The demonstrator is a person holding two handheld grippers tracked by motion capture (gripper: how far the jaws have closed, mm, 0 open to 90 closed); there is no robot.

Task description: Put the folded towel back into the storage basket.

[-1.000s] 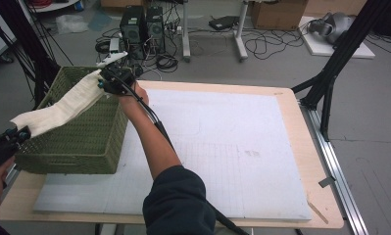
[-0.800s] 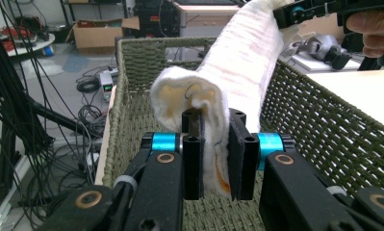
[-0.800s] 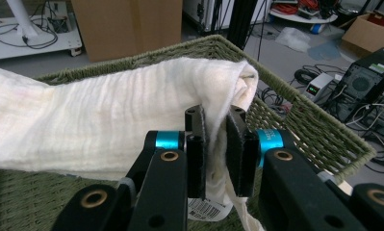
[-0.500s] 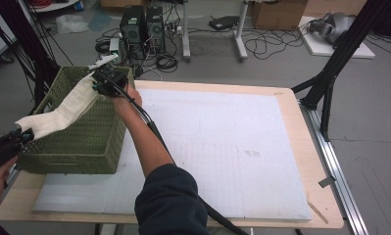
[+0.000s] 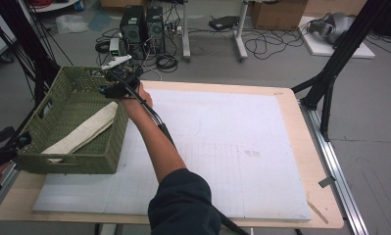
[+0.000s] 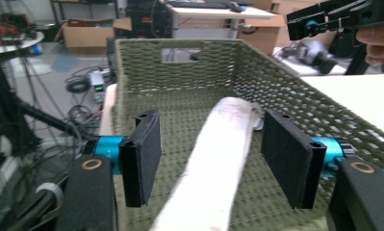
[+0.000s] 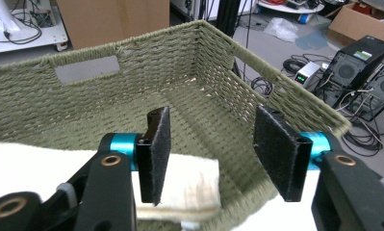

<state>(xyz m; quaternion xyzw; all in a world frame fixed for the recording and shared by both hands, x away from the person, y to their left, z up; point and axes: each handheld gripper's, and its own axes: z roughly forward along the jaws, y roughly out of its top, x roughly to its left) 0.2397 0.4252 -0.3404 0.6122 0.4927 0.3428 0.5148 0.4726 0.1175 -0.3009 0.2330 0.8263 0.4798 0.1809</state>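
A long cream cloth [image 5: 85,129] lies slantwise on the floor of a green woven basket [image 5: 70,164] at the table's left. My right gripper [image 5: 109,87] hovers over the basket's far right corner. Its jaws have just been opening and stand open [image 7: 211,154], with the cloth's end [image 7: 45,168] lying below the left jaw, untouched. My left gripper [image 5: 7,144] is at the basket's near left corner. Its jaws have also just been opening and stand open [image 6: 211,159]. The cloth [image 6: 228,130] runs between and below them, and the pads do not press on it.
The basket stands on a white mat [image 5: 222,142] that covers most of the wooden table. Black stand legs [image 5: 330,83] rise off the table's right edge. Computer towers [image 5: 141,24] and cables sit on the floor behind.
The cloth was held stretched between both grippers above the basket. Both have let go, and it now lies inside the basket. The right hand has shifted slightly towards the far corner.
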